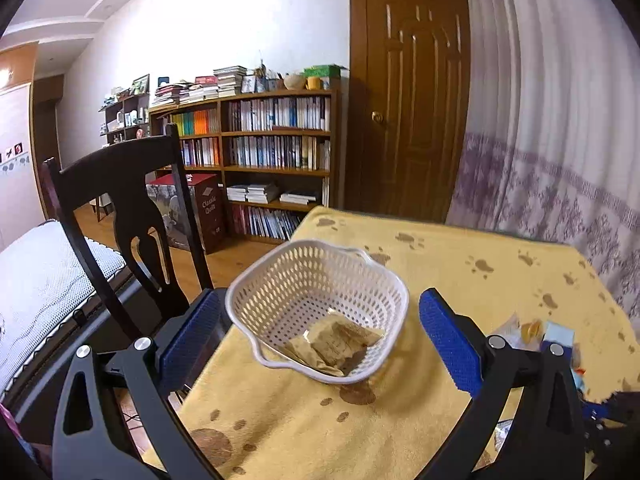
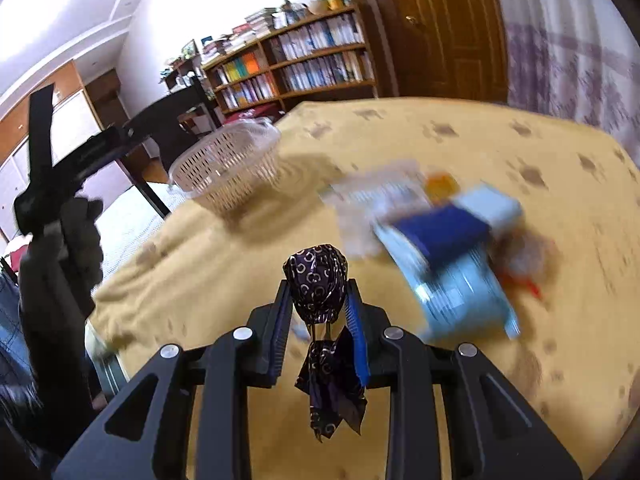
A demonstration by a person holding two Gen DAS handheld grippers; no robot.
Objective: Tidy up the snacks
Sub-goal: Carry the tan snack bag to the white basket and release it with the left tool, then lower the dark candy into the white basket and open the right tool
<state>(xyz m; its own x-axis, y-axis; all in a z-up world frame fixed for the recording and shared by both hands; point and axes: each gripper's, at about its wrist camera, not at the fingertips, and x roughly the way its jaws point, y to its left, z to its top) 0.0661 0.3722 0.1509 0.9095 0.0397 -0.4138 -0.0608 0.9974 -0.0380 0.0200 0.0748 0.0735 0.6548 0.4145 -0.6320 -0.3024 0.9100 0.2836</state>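
Showing only from the right wrist, hand-held gripper (image 2: 318,300) pinches purple-wrapped candy (image 2: 316,280).

White perforated basket (image 1: 316,280) and several snacks on a yellow paw-print tablecloth (image 1: 460,280).

The basket stands upright near the tablecloth's left edge, holding flat tan snack packets (image 1: 336,344) that lie on its bottom. A dark purple foil-wrapped candy (image 2: 316,280) with pale ring patterns sits upright, pinched between the right gripper (image 2: 318,312) pads, its twisted tail hanging down, above the near edge. Toward the right edge lies a blurred pile of snacks (image 2: 448,236): light blue and dark blue packages, clear wrappers, something orange.
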